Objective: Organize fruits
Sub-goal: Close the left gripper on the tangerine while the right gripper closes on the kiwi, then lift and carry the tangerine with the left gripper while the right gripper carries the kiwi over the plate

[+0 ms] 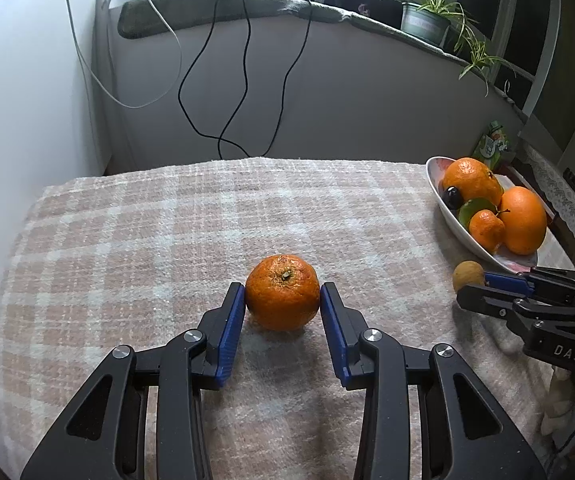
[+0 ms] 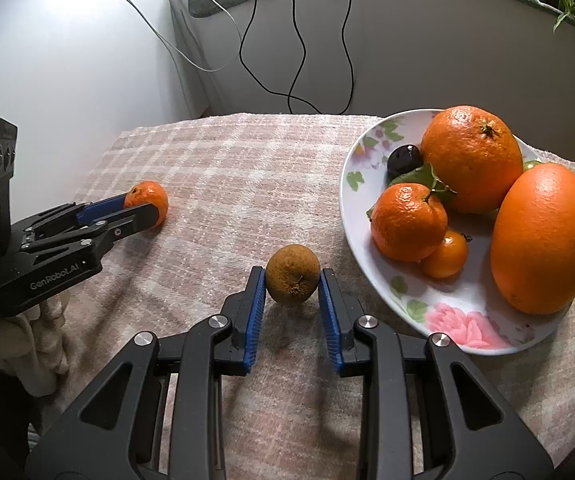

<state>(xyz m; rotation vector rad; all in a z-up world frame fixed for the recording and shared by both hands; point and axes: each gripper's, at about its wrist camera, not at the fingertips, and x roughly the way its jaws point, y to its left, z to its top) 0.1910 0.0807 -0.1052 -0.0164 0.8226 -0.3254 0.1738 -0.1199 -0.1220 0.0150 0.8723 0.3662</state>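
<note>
- The tangerine point(image 1: 282, 298) sits on the checked cloth point(image 1: 147, 240) with the left gripper point(image 1: 282, 304) closed round it, a blue pad pressed to each side; it has not left the cloth.
- Over to the right, a small brown fruit point(image 2: 292, 275), a kiwi or something like it by the look, is held the same way by the right gripper point(image 2: 292, 286), pads tight on both flanks and the fruit resting on the cloth just beside the dish.
- So both tools are narrow and each is holding one fruit; neither stands empty or wide.
- I'd judge the step in hand to be the pick-up, with the grip made on both and the lift not yet started.
- Next, each fruit needs raising clear of the cloth and carrying to the flowered dish point(image 2: 357, 200). The brown one has only a short hop; the tangerine is well apart from the dish and must cross most of the table.
- The dish is already crowded, so a free spot near its front rim looks the likeliest landing place, and a soft release would keep the pile from rolling.
- Counted: two fruits on the cloth, both gripped.
- In the dish, five: two large oranges point(image 2: 472, 159), one leafy tangerine point(image 2: 408, 222), one little orange fruit point(image 2: 445, 255), and one dark plum-like fruit point(image 2: 404, 161).
- Two grippers, one dish.
</note>
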